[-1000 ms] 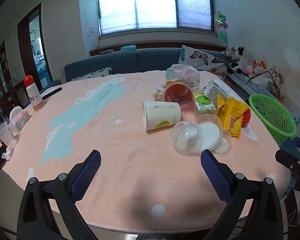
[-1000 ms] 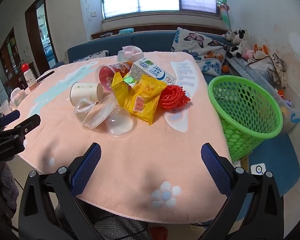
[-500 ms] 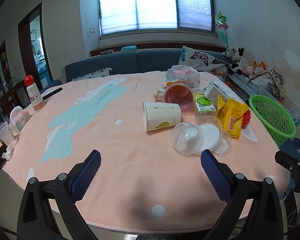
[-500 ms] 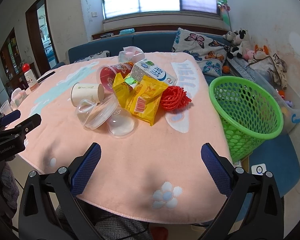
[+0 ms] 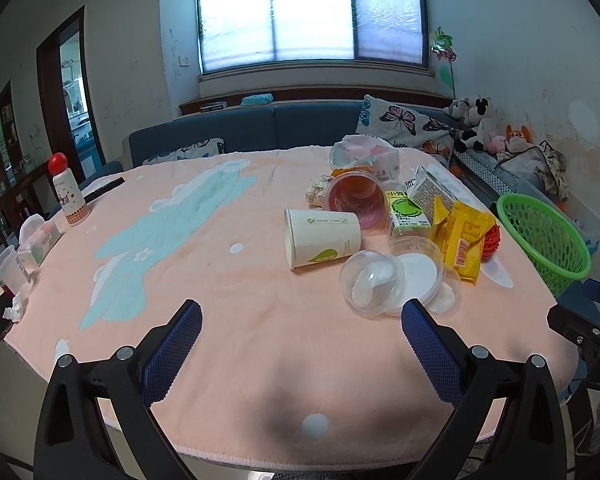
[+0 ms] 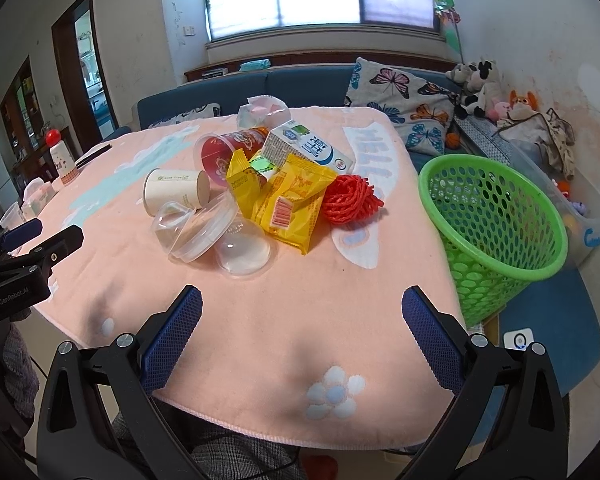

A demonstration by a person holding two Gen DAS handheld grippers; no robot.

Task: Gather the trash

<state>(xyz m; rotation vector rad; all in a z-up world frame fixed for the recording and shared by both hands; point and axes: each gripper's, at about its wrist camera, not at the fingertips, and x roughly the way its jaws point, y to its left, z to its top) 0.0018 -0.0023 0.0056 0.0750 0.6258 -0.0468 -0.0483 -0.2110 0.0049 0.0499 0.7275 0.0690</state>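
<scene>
Trash pile (image 6: pixel 260 188) untouched mid-table: paper cup (image 5: pixel 322 238), clear lids (image 6: pixel 204 228), yellow wrappers (image 6: pixel 288 204), carton (image 6: pixel 308 148). Green basket (image 6: pixel 496 232) beside table edge, apparently empty. Left gripper (image 5: pixel 300 340) and right gripper (image 6: pixel 300 340) spread wide, holding nothing. Collection not started.

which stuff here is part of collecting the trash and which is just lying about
Part of the job:
paper cup
clear lids
yellow wrappers
milk carton
red plastic cup
red mesh ball
crumpled bag
green basket

Just lying about:
red-capped bottle
butterfly cushion
stuffed toys
</scene>
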